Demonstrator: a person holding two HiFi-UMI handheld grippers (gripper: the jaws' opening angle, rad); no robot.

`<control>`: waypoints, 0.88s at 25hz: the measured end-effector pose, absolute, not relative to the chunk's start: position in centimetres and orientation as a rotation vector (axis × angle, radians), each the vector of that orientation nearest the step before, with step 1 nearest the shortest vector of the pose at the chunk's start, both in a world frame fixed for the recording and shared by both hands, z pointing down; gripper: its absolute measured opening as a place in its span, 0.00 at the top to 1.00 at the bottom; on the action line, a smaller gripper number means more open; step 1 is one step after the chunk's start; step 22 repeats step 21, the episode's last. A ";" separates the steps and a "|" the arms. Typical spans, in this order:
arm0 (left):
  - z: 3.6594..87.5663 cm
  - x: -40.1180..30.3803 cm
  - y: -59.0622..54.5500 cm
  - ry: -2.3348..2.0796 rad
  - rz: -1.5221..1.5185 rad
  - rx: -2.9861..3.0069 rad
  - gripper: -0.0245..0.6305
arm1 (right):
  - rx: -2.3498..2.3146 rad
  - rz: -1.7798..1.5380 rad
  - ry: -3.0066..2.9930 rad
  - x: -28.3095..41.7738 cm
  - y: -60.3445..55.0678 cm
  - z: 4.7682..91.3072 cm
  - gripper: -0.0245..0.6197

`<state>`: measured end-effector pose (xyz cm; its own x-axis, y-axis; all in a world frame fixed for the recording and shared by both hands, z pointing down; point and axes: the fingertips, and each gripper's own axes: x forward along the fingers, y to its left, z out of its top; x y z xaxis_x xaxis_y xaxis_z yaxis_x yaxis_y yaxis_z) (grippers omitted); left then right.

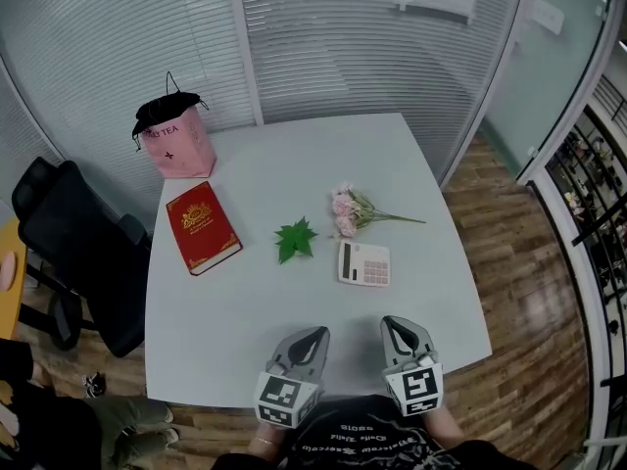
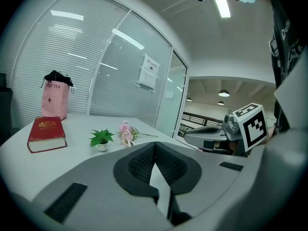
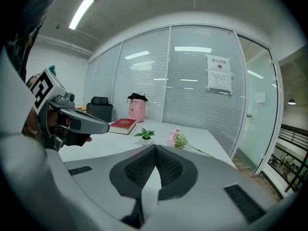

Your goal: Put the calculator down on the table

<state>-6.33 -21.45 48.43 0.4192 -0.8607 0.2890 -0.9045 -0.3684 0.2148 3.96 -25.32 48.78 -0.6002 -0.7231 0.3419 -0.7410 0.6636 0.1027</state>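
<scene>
We see a white table [image 1: 245, 311], a red book [image 1: 202, 226] with a gold emblem, a pink bag [image 1: 176, 137] topped black, a green plant [image 1: 295, 238], pink flowers [image 1: 345, 213] and a white calculator [image 1: 363, 262]. Our left gripper [image 1: 312, 339] and right gripper [image 1: 396, 329] are grey, their markers [image 1: 282, 397] black-and-white.

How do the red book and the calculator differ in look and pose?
The book is red with a gold emblem; the calculator is pale with rows of keys. The book looks larger than the calculator. The book lies skewed at the left, the calculator beside the flowers. Both lie flat on the table.
</scene>
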 end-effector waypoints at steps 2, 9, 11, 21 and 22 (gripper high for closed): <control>48.6 -6.5 -21.7 -1.524 0.173 2.324 0.93 | 1.151 0.087 -2.522 3.8 -25.6 48.7 0.95; 49.6 -6.6 -22.1 -1.523 0.187 2.288 0.93 | 1.099 0.027 -2.496 3.5 -25.8 49.4 0.95; 50.0 -6.6 -22.2 -1.520 0.190 2.273 0.93 | 1.092 0.022 -2.492 3.5 -25.9 49.5 0.95; 50.6 -5.8 -23.5 -1.506 0.214 2.285 0.93 | 1.032 -0.132 -2.483 3.9 -27.2 50.3 0.95; 50.6 -5.8 -23.5 -1.506 0.214 2.285 0.93 | 1.032 -0.132 -2.483 3.9 -27.2 50.3 0.95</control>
